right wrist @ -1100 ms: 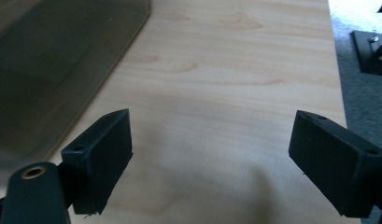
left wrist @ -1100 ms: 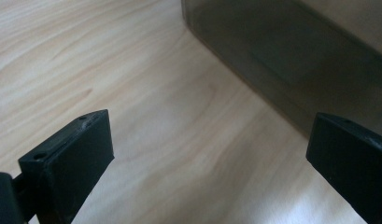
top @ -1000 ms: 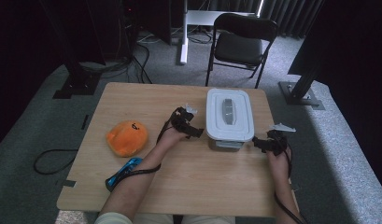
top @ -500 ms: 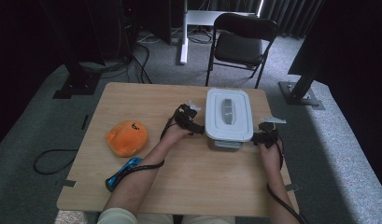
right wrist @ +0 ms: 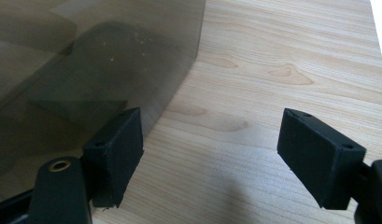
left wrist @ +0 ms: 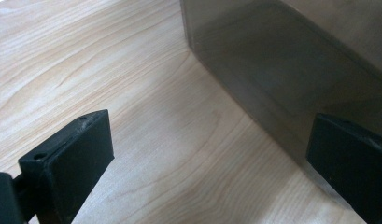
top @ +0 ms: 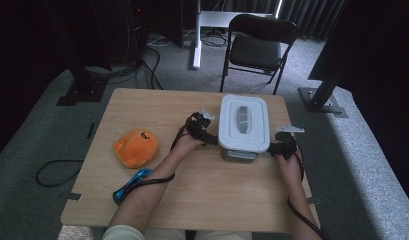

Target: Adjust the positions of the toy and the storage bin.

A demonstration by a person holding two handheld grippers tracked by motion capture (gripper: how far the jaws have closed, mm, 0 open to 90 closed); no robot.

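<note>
Currently both hands flank the lidded container (top: pixel 243 129), which sits toward the far right part of the bench (top: pixel 142 105), near its right edge. Smoky translucent body, white lid on top.

Left hand-held gripper (top: pixel 206 135): at the container's left wall, jaws spread wide, nothing between them but bench grain; in the left gripper view one jaw sits against or just in front of the dark wall (left wrist: pixel 291 79), contact unclear.

Right hand-held gripper (top: pixel 278 147): at the near right corner of the container. Jaws have just been closing a little yet stand apart, bare wood between them; one jaw lies close beside the tinted wall (right wrist: pixel 86 70).

Orange plush toy (top: pixel 136 147) lies well apart toward the left edge; a blue object (top: pixel 132 182) sits near the front edge by the left forearm.

Step in hand, as judged: getting a two-sided hold on the container. To do it well, set both sides at matching height under the lid rim, press inward evenly, keep wrists level so the box does not twist or slide toward the right edge. No firm hold shown yet on either side.
</note>
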